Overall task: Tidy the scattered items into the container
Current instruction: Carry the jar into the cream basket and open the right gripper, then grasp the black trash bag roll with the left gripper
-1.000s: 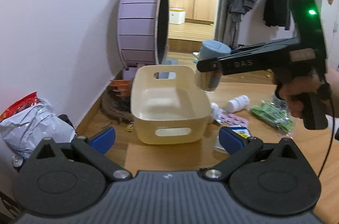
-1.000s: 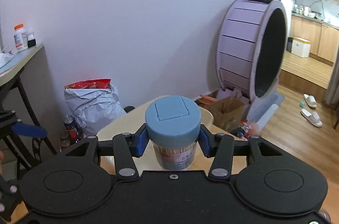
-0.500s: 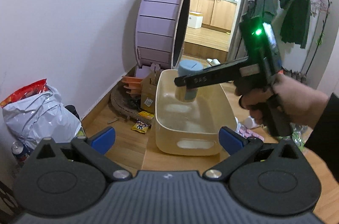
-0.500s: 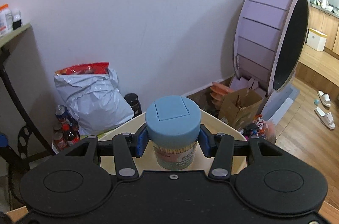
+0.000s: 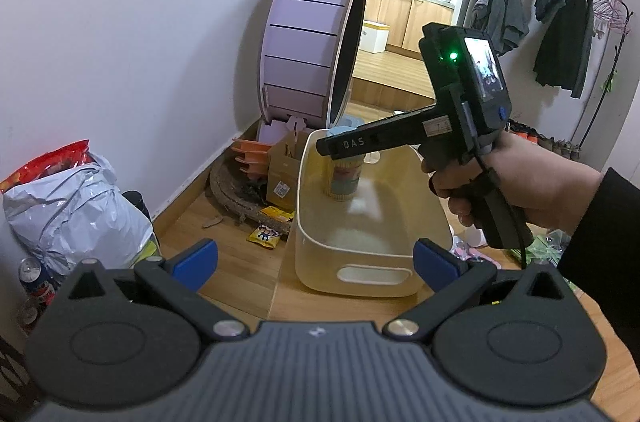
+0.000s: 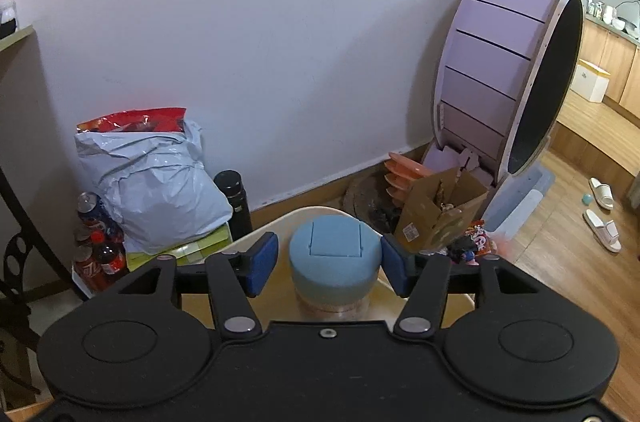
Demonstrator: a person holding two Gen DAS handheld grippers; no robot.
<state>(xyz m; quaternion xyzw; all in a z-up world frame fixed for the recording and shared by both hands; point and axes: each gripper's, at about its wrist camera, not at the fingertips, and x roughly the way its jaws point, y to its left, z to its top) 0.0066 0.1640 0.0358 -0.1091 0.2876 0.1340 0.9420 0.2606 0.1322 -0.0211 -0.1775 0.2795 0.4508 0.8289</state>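
Blue-lidded jar [image 5: 342,169] stands upright in the cream tub [image 5: 362,264], near its far left corner. The right gripper [image 6: 329,264] has its pads spread off the lid; the left gripper [image 5: 314,260] is spread too, holding nothing. Lift the right one straight up so a pad does not tip the jar. Its bottom probably rests on the tub floor.

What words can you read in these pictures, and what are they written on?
"DAS": white letters on the side of the right gripper.
Label on the blue-lidded jar: too blurred to read.
Sticker on the cardboard box: too small to read.
Cans and bottles by the wall: logos not readable.
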